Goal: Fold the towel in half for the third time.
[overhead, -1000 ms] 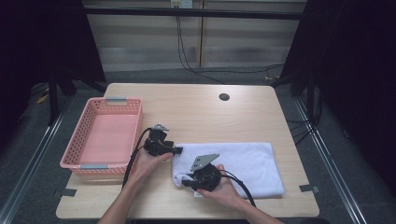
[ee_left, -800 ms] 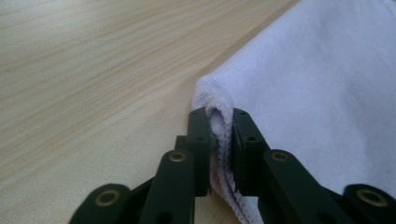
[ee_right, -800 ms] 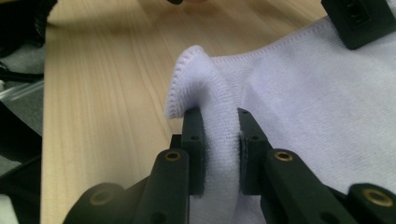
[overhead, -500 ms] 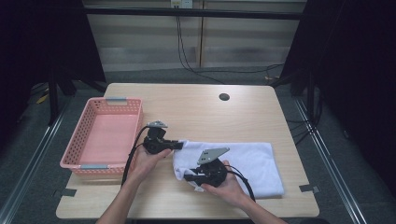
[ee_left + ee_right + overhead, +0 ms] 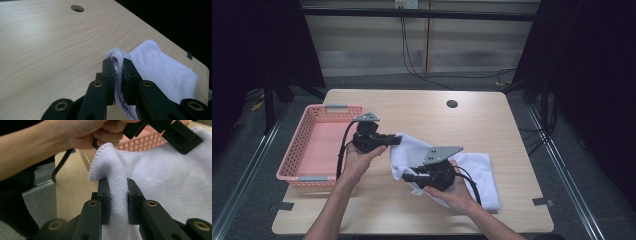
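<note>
- Over the tabletop (image 5: 492, 120), near its front edge, a white towel (image 5: 472, 170) hangs partly lifted, its right end lying flat; both grippers have a piece of it
- left gripper (image 5: 394, 140): jaws just closed, pinching the towel's hemmed edge, fabric squeezed between them; it's right next to the pink basket (image 5: 319, 150)
- right gripper (image 5: 408, 177): jaws clamped on a fold near another corner, lower and closer to the person
</note>
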The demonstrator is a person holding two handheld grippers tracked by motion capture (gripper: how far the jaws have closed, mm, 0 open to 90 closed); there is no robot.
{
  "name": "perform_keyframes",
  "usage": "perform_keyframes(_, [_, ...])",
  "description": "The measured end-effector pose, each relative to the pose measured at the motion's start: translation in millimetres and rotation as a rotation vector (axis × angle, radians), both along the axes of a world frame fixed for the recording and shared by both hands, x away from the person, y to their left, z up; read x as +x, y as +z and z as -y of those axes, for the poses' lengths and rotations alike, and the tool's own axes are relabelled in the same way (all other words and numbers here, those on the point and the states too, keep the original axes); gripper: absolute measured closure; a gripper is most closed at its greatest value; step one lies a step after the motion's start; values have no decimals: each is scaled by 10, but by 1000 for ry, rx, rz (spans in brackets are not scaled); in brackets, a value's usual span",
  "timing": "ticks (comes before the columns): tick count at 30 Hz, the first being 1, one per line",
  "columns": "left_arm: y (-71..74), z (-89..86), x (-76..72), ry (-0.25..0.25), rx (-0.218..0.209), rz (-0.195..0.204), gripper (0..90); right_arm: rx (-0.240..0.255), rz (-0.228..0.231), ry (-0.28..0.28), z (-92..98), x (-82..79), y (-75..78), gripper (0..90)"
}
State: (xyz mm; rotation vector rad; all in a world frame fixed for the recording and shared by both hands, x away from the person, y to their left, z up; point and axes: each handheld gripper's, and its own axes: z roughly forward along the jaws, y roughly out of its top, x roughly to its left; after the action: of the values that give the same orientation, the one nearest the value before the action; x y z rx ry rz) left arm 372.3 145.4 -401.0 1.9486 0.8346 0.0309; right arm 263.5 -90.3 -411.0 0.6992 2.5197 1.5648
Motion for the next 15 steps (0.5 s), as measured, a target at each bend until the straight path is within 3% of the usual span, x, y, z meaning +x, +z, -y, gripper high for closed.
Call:
perform_keyframes(1, [48, -19, -4, 4, 19, 15, 828, 8, 8, 3, -32, 6, 40, 779])
perform_keyframes(4, [190, -129, -25, 10, 17, 33, 828, 32, 33, 20, -146, 11, 161, 779])
perform_keyframes(9, [388, -228, -52, 12, 68, 65, 827, 61, 70, 46, -328, 11, 335, 779])
perform_keyframes(15, [264, -82, -47, -5, 87, 51, 823, 70, 66, 25, -321, -16, 216, 778])
